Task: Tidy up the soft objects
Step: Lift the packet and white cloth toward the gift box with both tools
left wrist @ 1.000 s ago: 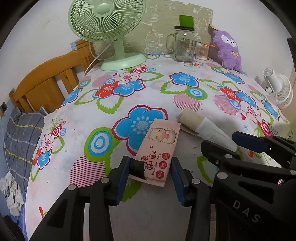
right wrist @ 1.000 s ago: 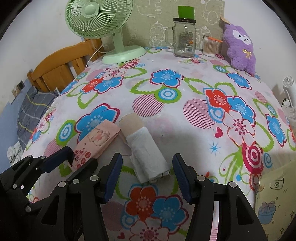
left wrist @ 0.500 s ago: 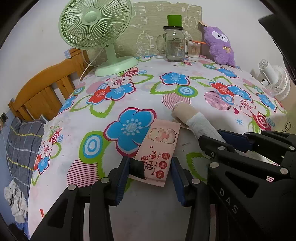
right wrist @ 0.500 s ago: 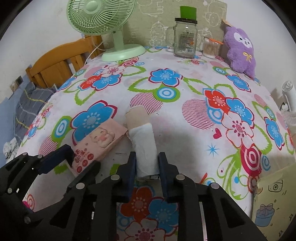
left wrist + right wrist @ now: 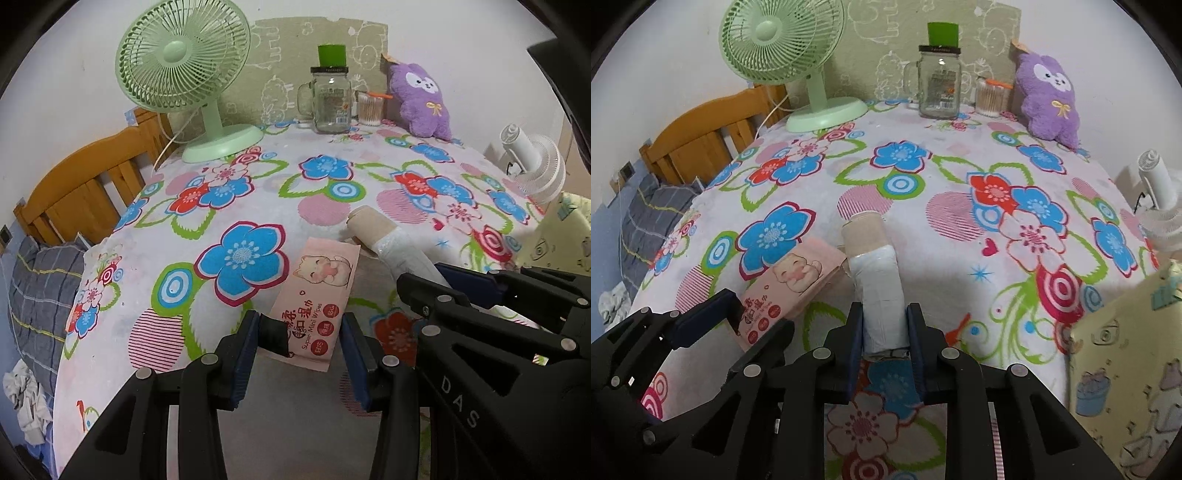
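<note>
Covering the worktop is a floral cloth, slack and soft, and it is posing the widest hazard: any drag along the surface is likely to be bunching the fabric and shifting whatever sits on it. At the back edge, a green fan, a glass jar, a cup of swabs and a purple plush are standing well apart from the working zone, so a collision there is looking improbable unless a carry is swinging high and far. Nearer, the right hand-held gripper is clamping the white end of a wrapped roll; its tan far end is sticking out unsupported, so on a lift the roll may be pivoting or sliding out, being soft and held only at one end. Hard squeezing may also be deforming it. The roll is lying just beside, possibly touching, the pink wipes pack, so pulling it sideways could be nudging the pack. The left hand-held gripper is standing with its jaws apart around the near end of that pack, not yet gripping; closing off-centre on the slick film could be squirting the pack out, and the two tools, being close together, are risking a knock.
</note>
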A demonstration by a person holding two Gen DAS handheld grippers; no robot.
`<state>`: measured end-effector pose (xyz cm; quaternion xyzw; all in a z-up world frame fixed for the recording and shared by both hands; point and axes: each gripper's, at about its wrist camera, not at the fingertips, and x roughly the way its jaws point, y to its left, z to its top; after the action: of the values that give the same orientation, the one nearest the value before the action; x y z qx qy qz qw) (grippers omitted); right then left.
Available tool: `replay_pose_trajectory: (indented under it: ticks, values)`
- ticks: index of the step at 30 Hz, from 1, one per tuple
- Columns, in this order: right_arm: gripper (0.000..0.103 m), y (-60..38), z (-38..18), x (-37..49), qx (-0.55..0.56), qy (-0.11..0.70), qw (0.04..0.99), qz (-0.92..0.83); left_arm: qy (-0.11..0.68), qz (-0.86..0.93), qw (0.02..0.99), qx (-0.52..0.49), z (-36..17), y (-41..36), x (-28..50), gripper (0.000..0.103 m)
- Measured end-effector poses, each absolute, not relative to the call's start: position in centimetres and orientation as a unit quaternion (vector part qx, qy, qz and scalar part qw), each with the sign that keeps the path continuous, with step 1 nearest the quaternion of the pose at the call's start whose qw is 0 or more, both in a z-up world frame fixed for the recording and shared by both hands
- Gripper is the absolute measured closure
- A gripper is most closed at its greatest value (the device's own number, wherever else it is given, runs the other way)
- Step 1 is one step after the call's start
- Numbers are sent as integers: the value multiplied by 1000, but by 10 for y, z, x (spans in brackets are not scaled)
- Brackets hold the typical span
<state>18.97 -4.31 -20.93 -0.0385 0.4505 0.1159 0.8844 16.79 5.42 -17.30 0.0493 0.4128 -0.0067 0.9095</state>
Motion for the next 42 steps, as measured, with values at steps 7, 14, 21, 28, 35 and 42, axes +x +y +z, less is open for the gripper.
replay_pose_trajectory:
  ticks: [7, 14, 21, 28, 35, 42]
  values:
    - [77, -52, -193, 173, -34, 436, 893, 110, 397, -10, 916, 49, -159, 46, 155, 58]
    - [77, -62, -173, 158, -29, 419, 902, 104, 380, -14, 924, 50, -143, 37, 142, 58]
    - [77, -68, -153, 143, -35, 400, 910, 105, 360, -15, 931, 52, -123, 29, 128, 58]
    - [77, -77, -131, 126, -37, 381, 918, 104, 348, -20, 936, 46, -107, 24, 114, 58]
    - [77, -85, -111, 109, -38, 361, 926, 105, 329, -26, 943, 46, -89, 16, 97, 58]
    - [77, -99, -94, 93, -34, 341, 934, 101, 311, -36, 948, 53, -74, 3, 85, 58]
